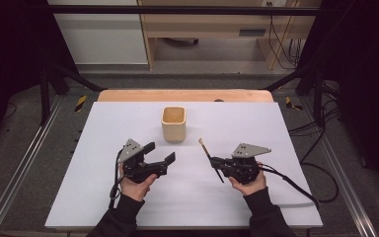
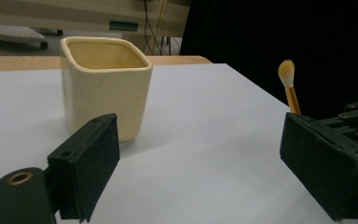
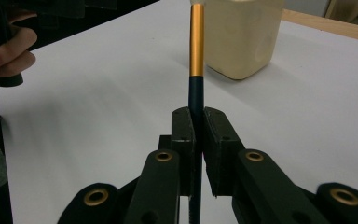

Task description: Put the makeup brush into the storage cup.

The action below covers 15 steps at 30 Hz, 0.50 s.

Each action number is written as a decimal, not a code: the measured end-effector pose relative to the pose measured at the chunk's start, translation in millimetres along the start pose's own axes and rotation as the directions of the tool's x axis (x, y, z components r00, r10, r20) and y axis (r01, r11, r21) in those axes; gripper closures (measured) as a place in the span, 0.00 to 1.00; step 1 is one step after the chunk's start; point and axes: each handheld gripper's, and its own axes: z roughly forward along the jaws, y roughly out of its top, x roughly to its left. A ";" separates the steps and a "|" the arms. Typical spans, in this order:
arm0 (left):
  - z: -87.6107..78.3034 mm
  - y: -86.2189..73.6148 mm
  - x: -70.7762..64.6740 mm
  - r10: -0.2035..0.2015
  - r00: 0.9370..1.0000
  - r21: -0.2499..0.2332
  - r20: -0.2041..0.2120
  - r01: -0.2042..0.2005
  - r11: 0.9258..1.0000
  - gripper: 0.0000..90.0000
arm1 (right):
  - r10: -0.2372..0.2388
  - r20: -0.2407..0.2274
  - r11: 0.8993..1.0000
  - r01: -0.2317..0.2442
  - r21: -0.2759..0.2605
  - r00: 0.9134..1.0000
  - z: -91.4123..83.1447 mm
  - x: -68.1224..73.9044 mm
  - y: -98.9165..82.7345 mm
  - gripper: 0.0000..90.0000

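The desk (image 1: 276,192) carries a white sheet over its wooden top, whose far edge shows as a pale strip beyond the sheet. Past it lie grey floor, black frame rails and light wooden furniture (image 1: 212,24).

On the far middle of the sheet stands the cup (image 1: 173,124), cream, square with rounded corners, upright and open at the top. In the left gripper view the cup (image 2: 105,84) is just beyond the near jaw, apart from it. In the right gripper view the cup (image 3: 242,35) stands behind the brush.

The left hand-held gripper (image 1: 160,154) is near the person's side, left of centre, held in the left hand (image 1: 137,185), a dark sleeve behind it. Its jaws stand wide apart with nothing between them and point toward the right.

The right hand-held gripper (image 1: 216,161) is right of centre, in the right hand (image 1: 249,183). Its jaws are narrow, clamped on the dark handle of the brush (image 1: 210,159).

The brush is off the sheet, tilted, its pale bristle tip toward the cup and well apart from it. In the right gripper view the brush (image 3: 196,46) rises straight between the pads, gold ferrule above dark handle. In the left gripper view the brush (image 2: 289,86) shows its fluffy tip and gold neck above the far jaw
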 end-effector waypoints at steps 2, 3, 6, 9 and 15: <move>3.5 -0.9 -3.4 -0.010 1.000 -0.002 0.001 0.010 1.000 0.13 | 0.000 0.002 1.000 0.000 -0.001 1.000 0.0 0.5 0.1 0.92; 4.8 -1.1 -4.9 -0.015 1.000 -0.005 0.000 0.015 1.000 0.13 | -0.001 0.004 1.000 0.001 0.000 1.000 0.1 0.7 0.0 0.92; 8.5 -1.4 -9.4 -0.024 1.000 -0.013 -0.001 0.024 1.000 0.14 | -0.001 0.008 1.000 0.001 0.001 1.000 1.1 1.4 -0.4 0.92; 13.2 -2.6 -15.3 -0.037 0.999 -0.021 0.007 0.037 0.999 0.15 | -0.004 0.012 1.000 0.004 0.004 1.000 2.2 2.4 -0.6 0.92; 24.3 -8.5 -24.4 -0.059 0.998 -0.017 0.030 0.059 0.998 0.17 | -0.010 0.020 1.000 0.010 0.006 1.000 3.5 4.2 -0.8 0.92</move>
